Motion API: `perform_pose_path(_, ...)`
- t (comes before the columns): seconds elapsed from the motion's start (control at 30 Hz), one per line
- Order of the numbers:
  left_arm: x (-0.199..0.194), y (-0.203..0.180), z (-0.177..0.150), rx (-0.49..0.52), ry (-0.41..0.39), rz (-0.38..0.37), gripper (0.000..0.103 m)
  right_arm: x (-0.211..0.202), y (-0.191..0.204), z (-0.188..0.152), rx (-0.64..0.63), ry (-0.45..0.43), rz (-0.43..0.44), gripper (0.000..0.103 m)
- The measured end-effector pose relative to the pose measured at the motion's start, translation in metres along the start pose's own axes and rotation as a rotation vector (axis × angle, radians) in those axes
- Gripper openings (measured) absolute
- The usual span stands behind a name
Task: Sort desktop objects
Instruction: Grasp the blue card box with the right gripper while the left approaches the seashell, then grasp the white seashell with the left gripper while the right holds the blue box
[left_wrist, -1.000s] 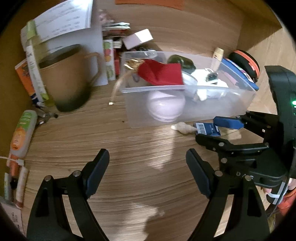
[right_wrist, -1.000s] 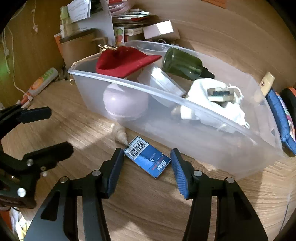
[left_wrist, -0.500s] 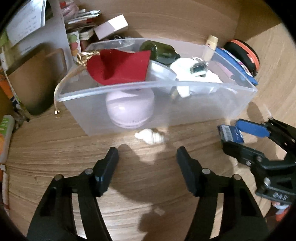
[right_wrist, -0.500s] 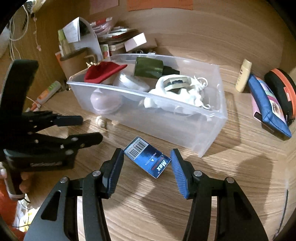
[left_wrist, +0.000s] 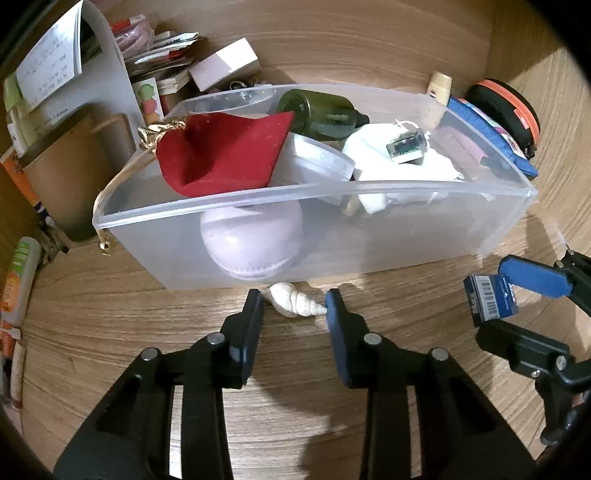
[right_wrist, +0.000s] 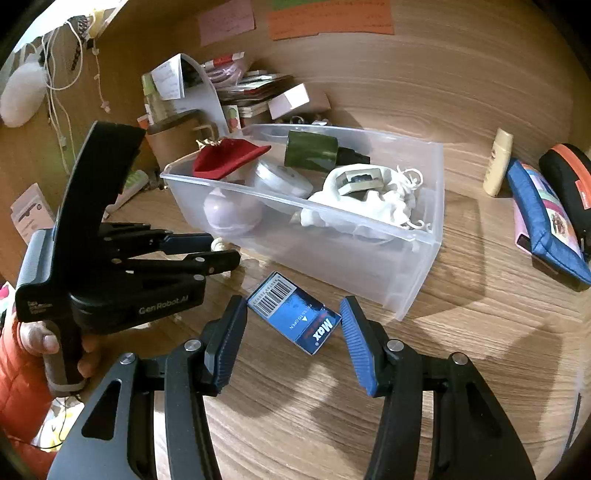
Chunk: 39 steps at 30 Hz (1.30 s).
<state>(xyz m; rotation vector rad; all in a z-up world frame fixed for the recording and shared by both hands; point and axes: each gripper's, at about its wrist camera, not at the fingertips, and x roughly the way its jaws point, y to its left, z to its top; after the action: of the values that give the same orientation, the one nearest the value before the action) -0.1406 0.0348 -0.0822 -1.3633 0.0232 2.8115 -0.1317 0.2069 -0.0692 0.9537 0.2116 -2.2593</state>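
A clear plastic bin (left_wrist: 491, 236) (right_wrist: 413, 291) stands on the wooden desk, holding a red pouch (left_wrist: 221, 155), a green bottle (left_wrist: 321, 114), a lilac round case (left_wrist: 251, 243) and a white cloth bag (left_wrist: 399, 173). A small white seashell (left_wrist: 291, 304) lies on the desk against the bin's front wall, between the fingers of my left gripper (left_wrist: 293, 306), which touch its ends. My right gripper (right_wrist: 293, 325) is shut on a blue "Max" box (right_wrist: 293, 323) and holds it above the desk, right of the left gripper; the box also shows in the left wrist view (left_wrist: 489, 301).
A brown mug (left_wrist: 70, 177), papers and small boxes crowd the back left. A blue pencil case (right_wrist: 546, 218), a black-orange round case (right_wrist: 569, 177) and a cream bottle (right_wrist: 498, 166) lie right of the bin. Tubes (left_wrist: 18, 277) lie at the left desk edge.
My left gripper moved forward to the seashell and its fingers closed in around it. My right gripper lifted the blue box up and back from the bin.
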Motion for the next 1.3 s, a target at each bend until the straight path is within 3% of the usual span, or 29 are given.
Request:
perform_pose_path(0.23,-0.005,0.008,-0.003,0.001,-0.018,-0.009,0.024,-0.005,-0.002,0.001,0.005,-0.007,-0.001,0.049)
perform_pose_path(0.43,-0.011,0.016,-0.011,0.01,-0.016,-0.034,0.009,-0.006,-0.005,0.003,0.014,0.0,-0.018,0.049)
perform_pose_path(0.7,-0.01,0.017,-0.013,0.045,0.012,-0.033,0.01,-0.007,-0.001,0.004,0.004,0.003,-0.028,0.049)
perform_pose_path(0.9,-0.002,0.007,-0.004,0.072,0.025,-0.038,0.028,-0.006,0.001,0.005,0.0,0.008,-0.034,0.049)
perform_pose_path(1.07,0.002,0.005,0.002,0.071,0.023,-0.048,0.028,-0.007,0.003,0.004,-0.006,0.011,-0.042,0.049)
perform_pose_path(1.13,0.001,0.003,0.0,0.082,0.013,-0.049,0.02,-0.008,0.003,0.004,-0.008,0.013,-0.046,0.049)
perform_pose_path(1.3,-0.006,0.007,-0.007,0.079,-0.006,-0.037,0.019,-0.008,-0.001,0.005,0.005,0.015,-0.052,0.049)
